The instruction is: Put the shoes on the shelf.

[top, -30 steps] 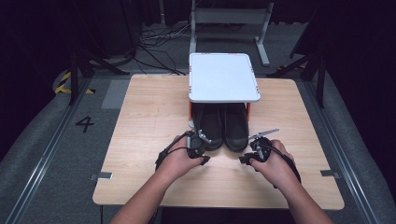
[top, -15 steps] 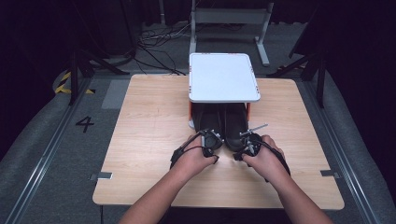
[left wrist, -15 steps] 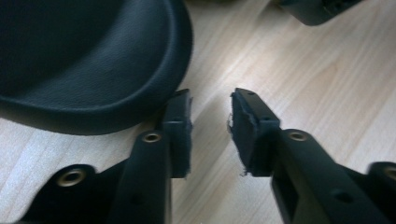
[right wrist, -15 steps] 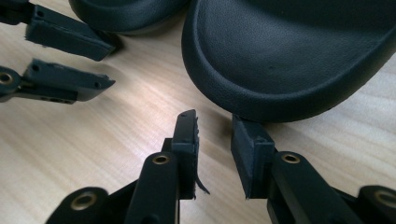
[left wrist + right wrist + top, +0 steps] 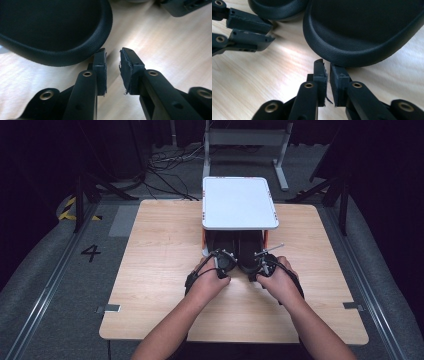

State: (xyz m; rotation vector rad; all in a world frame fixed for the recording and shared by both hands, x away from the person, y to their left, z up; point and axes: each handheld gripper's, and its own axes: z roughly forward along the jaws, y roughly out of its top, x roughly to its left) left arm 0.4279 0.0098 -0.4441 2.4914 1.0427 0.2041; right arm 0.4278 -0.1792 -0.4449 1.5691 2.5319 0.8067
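Tabletop [image 5: 150, 270]: pale wood-grain board with rounded corners.
White stand [image 5: 239, 202]: flat rectangular white top on short legs, at the middle of the tabletop's far edge.
Left shoe [image 5: 223, 251]: black, toe half under the stand, heel toward the person, just left of the tabletop's centre line. In the left gripper view its rounded heel [image 5: 57, 32] shows a fine pebbled, leather-like grain and a thick rolled rim.
Right shoe [image 5: 248, 251]: black, same build, just beside the left shoe, both on the middle of the tabletop. In the right gripper view its heel [image 5: 362, 35] shows the same matte grain.
Left claw [image 5: 113, 72]: black jaws with brass rivets and frayed foam-like pads. The jaws have just been closing; a narrow gap remains, with bare tabletop between the pads. It sits just beside the left shoe's heel; the near jaw may touch the rim, though the angle does not settle it.
Right claw [image 5: 328, 83]: the jaws have just been closing and stand almost together, nothing between them, tips at the right shoe's heel rim.
View difference: the high view shows both hands [image 5: 207, 282] side by side at the heels; grain and pad wear appear in the gripper views.
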